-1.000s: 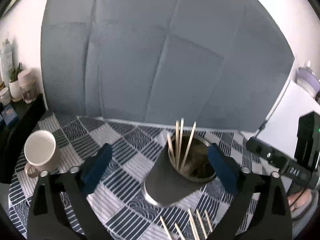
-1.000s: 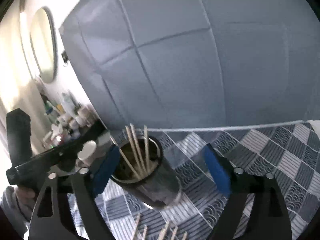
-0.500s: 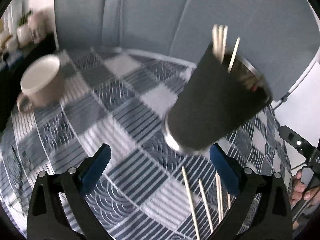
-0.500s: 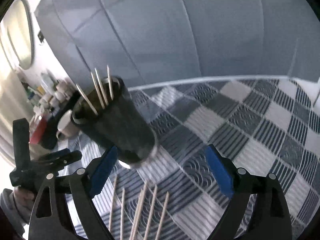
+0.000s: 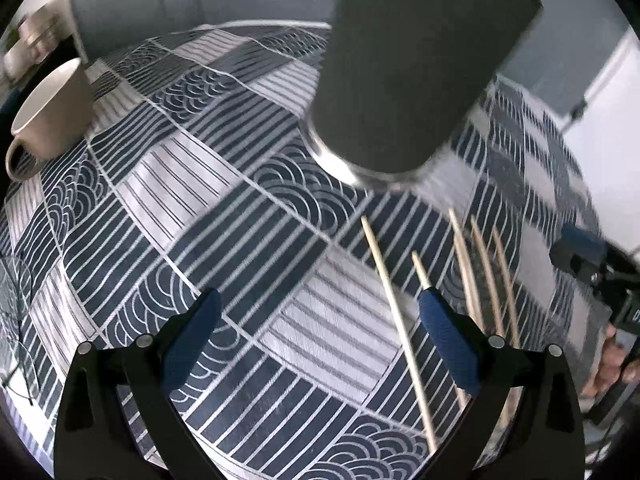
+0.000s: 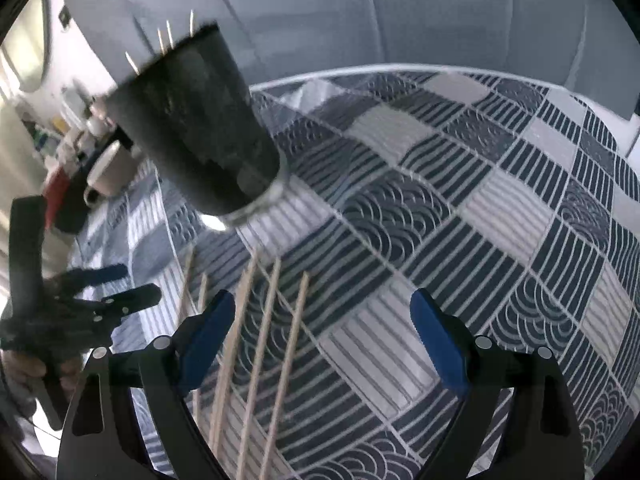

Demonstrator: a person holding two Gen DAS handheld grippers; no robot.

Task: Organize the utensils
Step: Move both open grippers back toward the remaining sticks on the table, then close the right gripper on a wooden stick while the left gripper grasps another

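Observation:
A dark holder cup (image 5: 404, 60) stands on the patterned tablecloth (image 5: 192, 184); in the right wrist view the cup (image 6: 200, 128) shows stick tips (image 6: 166, 38) poking from its rim. Several wooden sticks (image 5: 394, 304) lie side by side on the cloth in front of the cup, also in the right wrist view (image 6: 256, 340). My left gripper (image 5: 320, 320) is open and empty, just left of the sticks, its right finger over them. My right gripper (image 6: 324, 328) is open and empty, its left finger over the sticks. The right gripper also shows in the left wrist view (image 5: 588, 264), and the left gripper in the right wrist view (image 6: 116, 284).
A cream mug (image 5: 52, 112) stands at the cloth's left edge, also seen behind the cup (image 6: 112, 168). A grey padded headboard (image 6: 400, 12) rises behind the table. Bottles and jars (image 6: 80, 112) sit on a dark shelf at far left.
Both grippers have tilted down and dropped toward the cloth. The cup has slid up in both views, and the loose sticks now lie close by the fingers.

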